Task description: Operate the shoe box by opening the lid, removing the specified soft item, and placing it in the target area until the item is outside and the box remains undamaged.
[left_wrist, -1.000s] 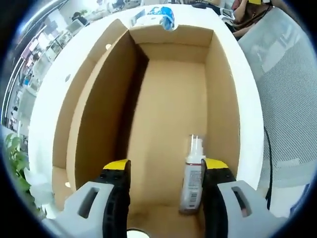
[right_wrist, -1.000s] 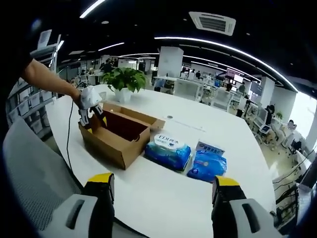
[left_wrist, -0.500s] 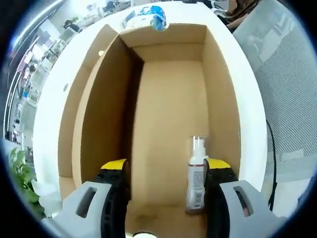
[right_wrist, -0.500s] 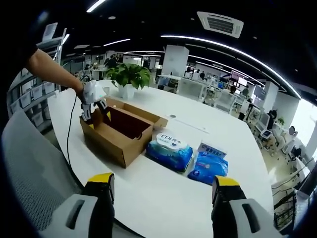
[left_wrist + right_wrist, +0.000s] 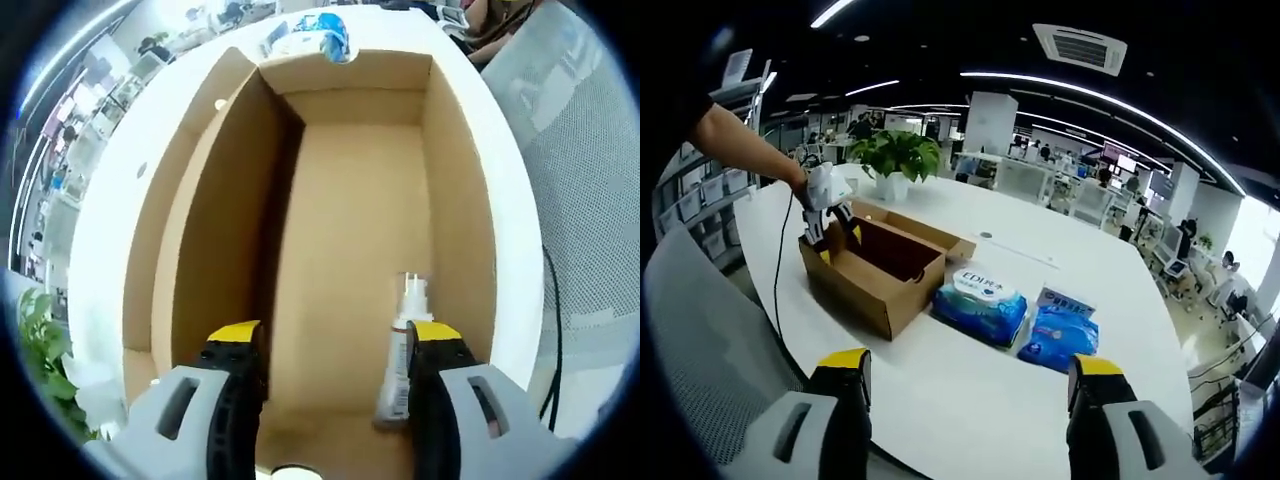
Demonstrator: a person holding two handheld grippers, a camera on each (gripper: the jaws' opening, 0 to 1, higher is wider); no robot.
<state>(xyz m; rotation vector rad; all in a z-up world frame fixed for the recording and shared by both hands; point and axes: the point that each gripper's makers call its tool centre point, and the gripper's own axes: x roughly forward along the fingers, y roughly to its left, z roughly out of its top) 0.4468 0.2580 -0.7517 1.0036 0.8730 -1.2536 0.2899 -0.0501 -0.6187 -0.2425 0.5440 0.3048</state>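
left gripper (image 5: 330, 350) over open shoe box (image 5: 360, 200), jaws apart

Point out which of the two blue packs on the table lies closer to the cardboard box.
The larger wipes pack with the white oval lid, lying right beside the open box. The smaller blue pack sits on its far side, further from the box.
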